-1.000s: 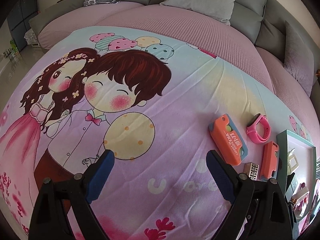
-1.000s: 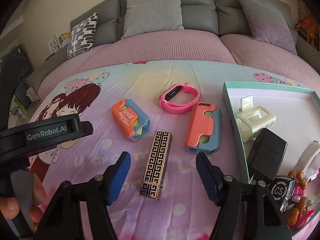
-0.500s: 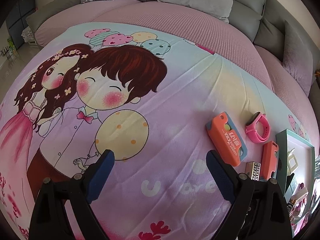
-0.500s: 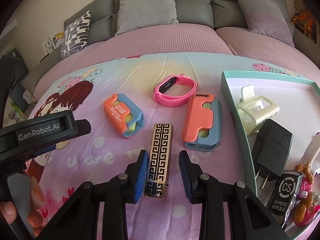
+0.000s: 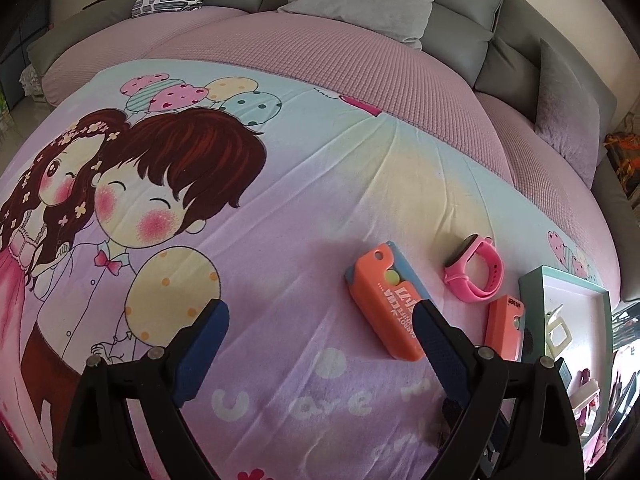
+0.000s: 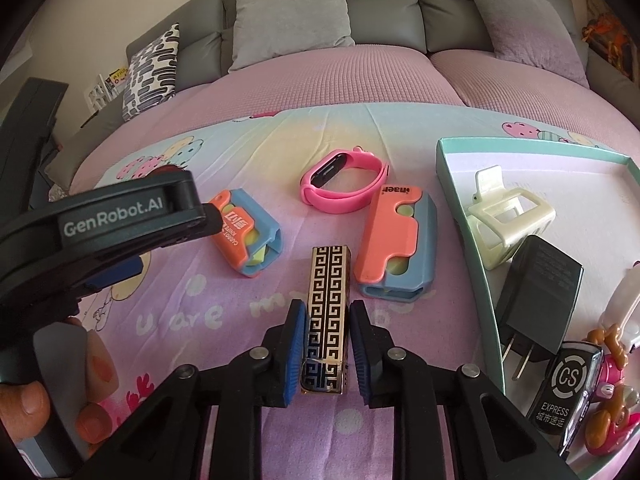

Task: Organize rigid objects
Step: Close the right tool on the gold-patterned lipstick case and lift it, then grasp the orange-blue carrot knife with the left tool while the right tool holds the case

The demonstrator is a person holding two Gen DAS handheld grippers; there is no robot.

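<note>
A grey upholstered sofa with grey cushions runs along the back, and in front of it lies a bed covered in a pink waffle-textured bedspread. Over the bedspread lies a cartoon-printed fleece blanket showing a boy and a girl with balloons.

On the right side of the blanket sits a shallow mint-green cardboard tray holding a cream plastic hair claw, a black wall charger plug, a black "CS Express" tag and a small pink and orange toy.

The left gripper hangs above the blanket with its blue-padded jaws wide apart and nothing between them.

The right gripper has its jaws closed in against both long sides of the gold-and-black Greek-key patterned rectangular case, which lies on the blanket near the tray, its far end pointing toward the sofa.

Just right of the case is a long orange-and-blue plastic slider case; to its left, apart, a shorter orange-and-blue plastic slider case. Beyond them lies a pink silicone wristband watch, touching the longer slider case.
</note>
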